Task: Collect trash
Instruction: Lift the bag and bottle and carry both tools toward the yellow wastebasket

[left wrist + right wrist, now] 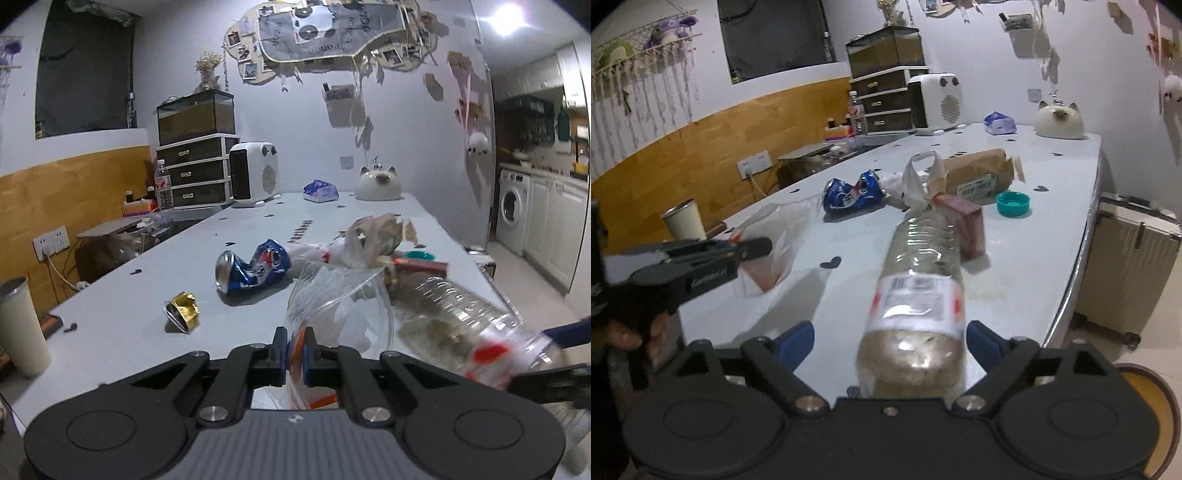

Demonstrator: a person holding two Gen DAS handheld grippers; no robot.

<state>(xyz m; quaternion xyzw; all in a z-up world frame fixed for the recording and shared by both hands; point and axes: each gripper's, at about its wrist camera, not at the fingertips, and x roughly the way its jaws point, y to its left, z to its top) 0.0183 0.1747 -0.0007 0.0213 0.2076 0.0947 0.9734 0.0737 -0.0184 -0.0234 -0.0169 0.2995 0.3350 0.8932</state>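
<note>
A: Left gripper (295, 341)? State.

B: Jaws pinched nearly closed on the rim of a clear plastic bag (343, 306) with an orange strip. The bag's mouth gapes open just past the pads, above the pale table (122, 306).

A: Right gripper (888, 341)?

B: Jaws stand wide. A clear plastic bottle (916, 280) with a white and red label lies between the blue pads, base toward the camera, neck pointing away. A gap shows on each side, so the pads do not press it. Whether the bottle rests on the table I cannot tell.

A: Bottle relative to bag?

B: In the left wrist view the bottle sits just right of the bag mouth, blurred.

A: Other trash on the table?

B: Crushed blue can (253, 267), small crumpled gold foil cup (183, 308) nearer the left, a white plastic bag (918, 177) knotted behind the bottle, a brown paper bag (979, 173) beside it, a teal cap (1013, 203) and a reddish box (964, 225) touching the bottle's neck end.
</note>
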